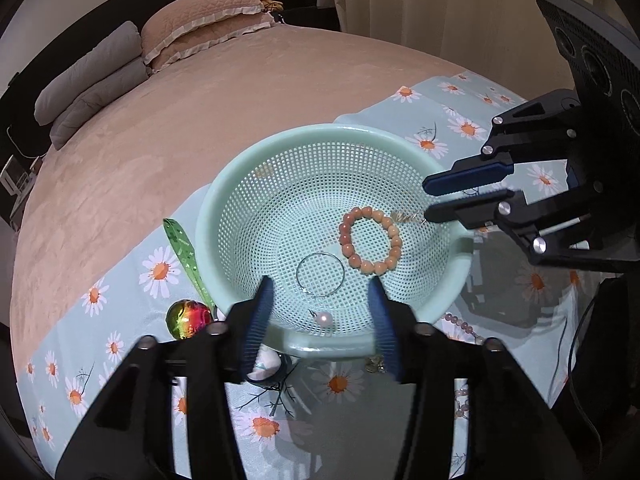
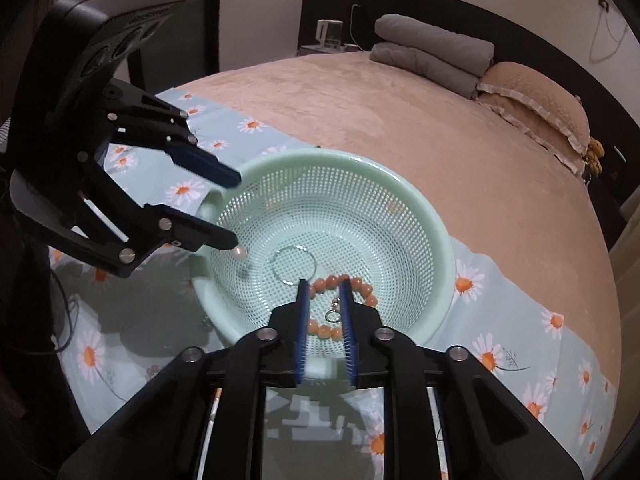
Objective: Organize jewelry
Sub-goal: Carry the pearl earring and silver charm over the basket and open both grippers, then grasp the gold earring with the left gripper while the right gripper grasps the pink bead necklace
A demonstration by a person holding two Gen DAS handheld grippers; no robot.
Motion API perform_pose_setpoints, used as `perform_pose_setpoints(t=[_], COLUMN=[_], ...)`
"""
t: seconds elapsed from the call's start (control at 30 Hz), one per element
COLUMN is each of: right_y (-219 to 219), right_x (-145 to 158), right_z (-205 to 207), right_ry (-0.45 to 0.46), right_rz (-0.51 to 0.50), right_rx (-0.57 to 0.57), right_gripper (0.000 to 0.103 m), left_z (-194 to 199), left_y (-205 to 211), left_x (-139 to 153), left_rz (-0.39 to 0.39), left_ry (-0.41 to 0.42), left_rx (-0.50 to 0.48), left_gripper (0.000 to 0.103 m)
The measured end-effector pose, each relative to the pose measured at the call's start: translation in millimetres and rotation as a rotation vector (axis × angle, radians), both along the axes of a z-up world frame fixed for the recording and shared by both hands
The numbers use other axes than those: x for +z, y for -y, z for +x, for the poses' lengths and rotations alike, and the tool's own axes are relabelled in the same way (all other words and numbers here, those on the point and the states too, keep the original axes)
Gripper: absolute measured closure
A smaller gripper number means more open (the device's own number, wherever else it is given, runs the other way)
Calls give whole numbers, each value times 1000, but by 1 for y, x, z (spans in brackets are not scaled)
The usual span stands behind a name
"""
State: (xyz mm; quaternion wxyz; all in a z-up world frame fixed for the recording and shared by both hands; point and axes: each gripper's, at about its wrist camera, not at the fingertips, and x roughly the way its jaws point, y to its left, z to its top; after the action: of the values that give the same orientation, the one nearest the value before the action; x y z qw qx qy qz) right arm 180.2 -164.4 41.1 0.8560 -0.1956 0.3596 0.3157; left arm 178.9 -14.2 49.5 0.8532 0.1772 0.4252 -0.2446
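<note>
Bead strand half behind basket

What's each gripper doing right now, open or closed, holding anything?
Left gripper: open, empty, over the basket.
Right gripper: open, empty, small gold charm below.

Mint-green mesh basket on a pale teal cloth printed with white, orange-centred daisies. Inside: peach-orange bead bracelet, silver hoop, white pearl. Bedspread tan-pink; iridescent red-green ball; tongs black with blue pads.
</note>
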Motion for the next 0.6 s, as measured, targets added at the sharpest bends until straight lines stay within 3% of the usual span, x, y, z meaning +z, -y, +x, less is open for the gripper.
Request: perform_pose_setpoints(t=[0.07,0.13,0.2,0.37,0.47,0.6], right_y=[4,10,16,33,46,57], right_x=[-3,0,5,9,7,-1], right_z=[0,-3,-7,-14,-19,-30], right_ry=[13,26,48,67,51,26], right_rz=[-12,23,46,75,120,139], right_rx=[-18,-18,-31,-72,-121,-184], right_gripper=[44,42,31,25,19,19], left_z=[1,-2,-6,-24,-36,-57], left_y=[-2,-6,-9,-15,-18,-22], left_x=[2,6,11,15,8,-7], left_rz=[-2,-6,-14,-31,-28,-27], left_ry=[15,52,90,164,168,160], left_rx=[11,26,38,72,102,126], left_gripper=[27,17,12,6,6,6])
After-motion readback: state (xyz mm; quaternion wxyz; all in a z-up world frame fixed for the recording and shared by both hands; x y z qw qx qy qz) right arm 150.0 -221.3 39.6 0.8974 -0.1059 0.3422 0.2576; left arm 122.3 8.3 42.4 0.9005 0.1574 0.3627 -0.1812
